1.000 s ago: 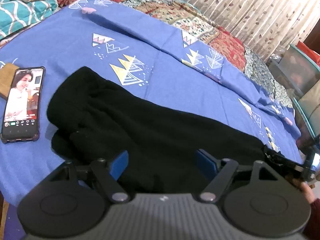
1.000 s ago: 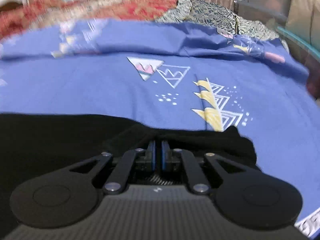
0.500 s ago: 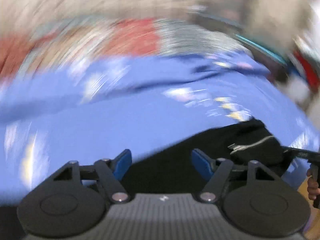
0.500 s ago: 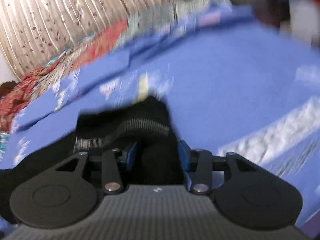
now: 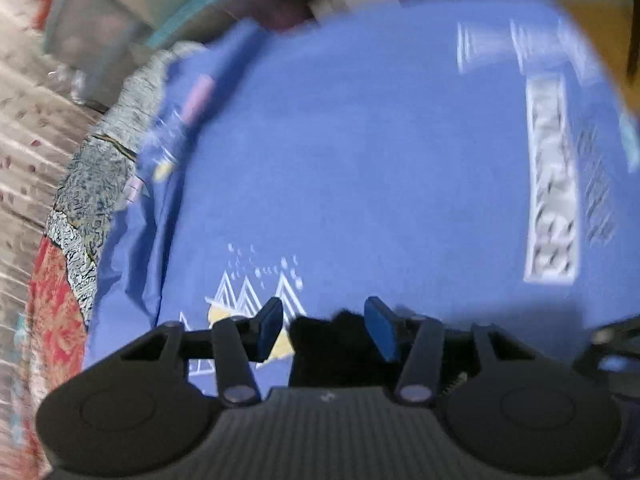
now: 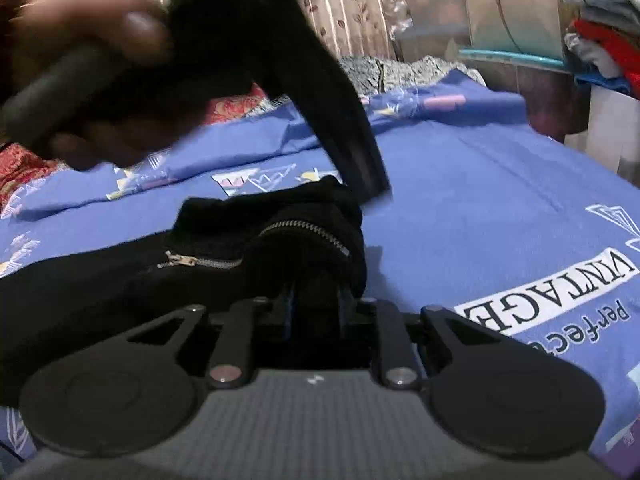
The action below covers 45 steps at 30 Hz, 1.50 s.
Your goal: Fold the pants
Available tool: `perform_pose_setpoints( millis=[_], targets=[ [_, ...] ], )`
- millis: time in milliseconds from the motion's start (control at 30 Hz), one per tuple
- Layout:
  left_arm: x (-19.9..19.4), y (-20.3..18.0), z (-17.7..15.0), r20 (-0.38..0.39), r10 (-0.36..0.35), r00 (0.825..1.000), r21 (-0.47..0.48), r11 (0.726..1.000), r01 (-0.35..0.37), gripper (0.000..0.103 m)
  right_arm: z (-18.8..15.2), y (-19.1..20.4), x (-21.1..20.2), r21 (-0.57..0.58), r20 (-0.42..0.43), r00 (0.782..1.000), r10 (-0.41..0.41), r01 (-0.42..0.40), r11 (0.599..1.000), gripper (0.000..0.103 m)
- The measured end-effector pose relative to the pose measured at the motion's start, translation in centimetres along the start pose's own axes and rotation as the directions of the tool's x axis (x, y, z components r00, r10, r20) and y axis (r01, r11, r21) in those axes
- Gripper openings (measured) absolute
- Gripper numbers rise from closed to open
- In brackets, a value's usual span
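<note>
Pinched on a thick bunch of black cloth: the right gripper [image 6: 314, 302], its blue pads mostly buried in the waist end of the black pants [image 6: 120, 280], just below the curved zipper [image 6: 300, 228]. Spread apart and holding nothing: the left gripper [image 5: 324, 330], with one blue pad [image 5: 380, 330] beside a tuft of the same cloth and the other clear of it, printed sheet showing in the gap.

Probably the start of a fold: one corner of the waist taken, the second not yet. Next move calls for lowering the left tips onto the waist edge beside the right grip, closing on all the layers, then lifting both corners level so the cloth does not twist.

Pants spread on the blue bedsheet [image 5: 360, 160], waist end towards the side of the bed that carries the "VINTAGE" print [image 6: 560, 296], the rest running off the left of the right wrist view.

Only in the right wrist view: the zipper, the pinch itself, and the person's left hand [image 6: 80, 40] looming above the waist. Only in the left view, blurred: the open gap between its own pads.
</note>
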<state>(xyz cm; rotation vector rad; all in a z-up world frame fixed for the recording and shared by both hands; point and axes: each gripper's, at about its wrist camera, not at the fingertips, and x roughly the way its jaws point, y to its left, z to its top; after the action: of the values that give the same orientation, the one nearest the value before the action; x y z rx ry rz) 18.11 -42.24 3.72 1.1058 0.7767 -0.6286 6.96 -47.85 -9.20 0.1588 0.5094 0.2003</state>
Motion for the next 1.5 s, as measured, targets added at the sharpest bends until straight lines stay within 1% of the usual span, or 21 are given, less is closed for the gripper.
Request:
perform_pose_setpoints(
  millis=[33,67,100,233,333,367,500,567,600,633,667,733,767,800,900,1033,1100,1200,1333,1433,1500],
  targets=[
    [0.9,-0.6,0.1,-0.034,0.041,0.999,0.037,0.999,-0.040,0.029,0.1,-0.1,-0.1,0.002,0.011,1.000,0.009,-0.009,1.000,0.021],
    [1.6,-0.8,0.2,-0.064,0.076,0.995,0.056,0.996,-0.072,0.007,0.2,-0.3,-0.1,0.001,0.021,1.000,0.021,-0.021,1.000,0.021],
    [2.0,-0.4,0.3,-0.088,0.085,0.993,0.035,0.996,-0.082,0.007,0.3,-0.3,-0.4,-0.003,0.032,0.999,0.030,-0.030,1.000,0.020],
    [1.8,4.2,0.3,-0.092,-0.007,0.996,-0.186,0.983,-0.010,0.003,0.2,-0.5,-1.4,0.010,0.056,0.997,0.056,-0.057,0.998,0.020],
    [2.3,6.5,-0.1,-0.128,0.155,0.980,-0.252,0.950,-0.183,0.003,0.1,-1.3,-1.7,0.057,0.053,0.996,0.075,-0.078,0.995,0.019],
    [2.4,7.5,-0.3,-0.137,0.149,0.979,-0.304,0.934,-0.185,0.003,0.0,-1.5,-1.9,0.063,0.053,0.996,0.074,-0.077,0.995,0.019],
    [-0.1,8.8,-1.4,-0.031,0.044,0.999,-0.467,0.883,-0.054,0.012,0.2,-2.7,-1.5,0.104,0.030,0.997,0.066,-0.069,0.992,0.023],
    [-1.7,8.4,-1.8,0.046,-0.024,0.999,-0.482,0.875,0.043,0.030,0.6,-3.5,-1.3,0.137,0.024,0.997,0.069,-0.071,0.988,0.028],
    [-2.3,8.0,-2.0,0.080,-0.056,0.995,-0.474,0.876,0.088,0.046,0.9,-3.9,-1.2,0.154,0.025,0.997,0.076,-0.079,0.985,0.033],
    [-2.8,7.3,-2.0,0.103,-0.085,0.991,-0.446,0.887,0.123,0.054,1.1,-4.2,-1.1,0.176,0.023,0.995,0.094,-0.097,0.980,0.037],
    [-2.9,6.3,-1.9,0.106,-0.090,0.990,-0.402,0.907,0.125,0.054,0.9,-4.3,-0.9,0.200,0.021,0.993,0.112,-0.114,0.973,0.038],
    [-1.6,4.5,-1.4,0.041,-0.071,0.997,-0.319,0.944,0.080,0.038,0.8,-3.7,-0.7,0.195,-0.004,0.993,0.118,-0.115,0.974,0.032],
    [-0.6,3.7,-1.1,-0.011,-0.069,0.998,-0.288,0.955,0.063,0.010,0.7,-3.0,-0.8,0.168,-0.011,0.994,0.113,-0.110,0.980,0.025],
    [0.5,3.1,-1.1,-0.054,-0.074,0.996,-0.271,0.961,0.057,0.004,0.6,-2.3,-1.0,0.139,-0.010,0.995,0.102,-0.099,0.985,0.023],
    [2.4,2.6,-1.4,-0.115,-0.005,0.993,-0.251,0.968,-0.024,0.003,0.4,-0.9,-1.7,0.094,0.007,0.997,0.073,-0.073,0.993,0.018],
    [0.0,6.0,-1.8,-0.023,0.077,0.997,-0.438,0.896,-0.080,0.002,0.5,-0.3,-2.5,0.085,0.027,0.997,0.066,-0.068,0.994,0.017],
    [-0.2,8.0,-2.2,-0.037,0.082,0.996,-0.511,0.855,-0.089,0.003,0.2,0.1,-2.5,0.077,0.029,0.997,0.067,-0.069,0.995,0.017],
    [-0.2,9.2,-3.8,-0.049,0.069,0.996,-0.552,0.829,-0.085,0.003,0.1,0.0,-1.9,0.090,0.005,1.000,0.019,-0.019,0.996,0.019],
    [-2.7,10.1,-8.3,0.054,-0.022,0.998,-0.646,0.762,0.052,0.006,0.3,-2.3,-1.2,0.177,-0.055,0.997,-0.060,0.069,0.982,0.038],
    [-6.5,9.9,-14.2,0.141,-0.051,0.989,-0.694,0.707,0.136,0.007,1.2,-3.5,-3.0,0.253,0.010,0.998,-0.063,0.058,0.966,0.039],
    [-9.0,10.2,-19.2,0.191,-0.061,0.980,-0.737,0.651,0.185,0.007,2.1,-2.8,-4.1,0.228,0.073,0.996,-0.048,0.030,0.973,0.039]
  ],
)
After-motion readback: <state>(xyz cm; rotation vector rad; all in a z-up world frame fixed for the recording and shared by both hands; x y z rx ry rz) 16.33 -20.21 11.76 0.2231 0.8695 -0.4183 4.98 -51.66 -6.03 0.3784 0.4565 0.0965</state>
